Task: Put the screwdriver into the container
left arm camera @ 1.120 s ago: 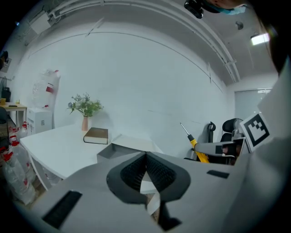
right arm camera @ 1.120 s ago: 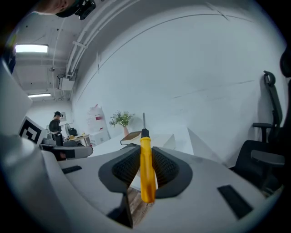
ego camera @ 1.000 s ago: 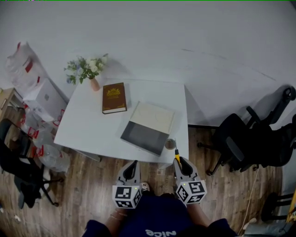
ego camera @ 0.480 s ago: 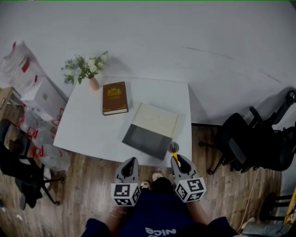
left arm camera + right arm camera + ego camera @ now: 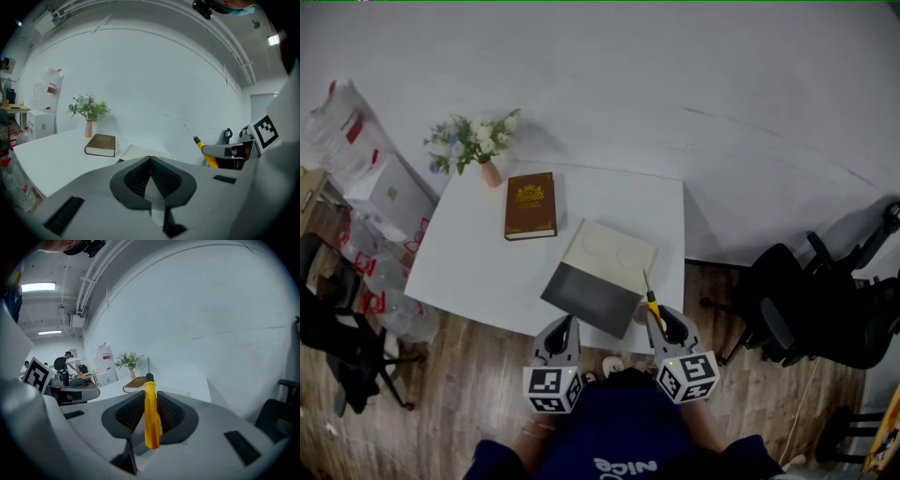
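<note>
Right gripper point(image 5: 662, 323) clamps the yellow handle of the screwdriver point(image 5: 652, 302), with the shaft pointing toward 12 o'clock above the near edge of the table point(image 5: 478, 262). Left gripper point(image 5: 563, 334) hangs at its 9 o'clock, jaws pressed together on nothing. The container point(image 5: 586, 286) lies just ahead, at 11 o'clock from the tool. A clean finish would likely mean carrying the tool forward and left until it is wholly over the container, lowering it close, tilting the shaft flat, and only then letting go.
</note>
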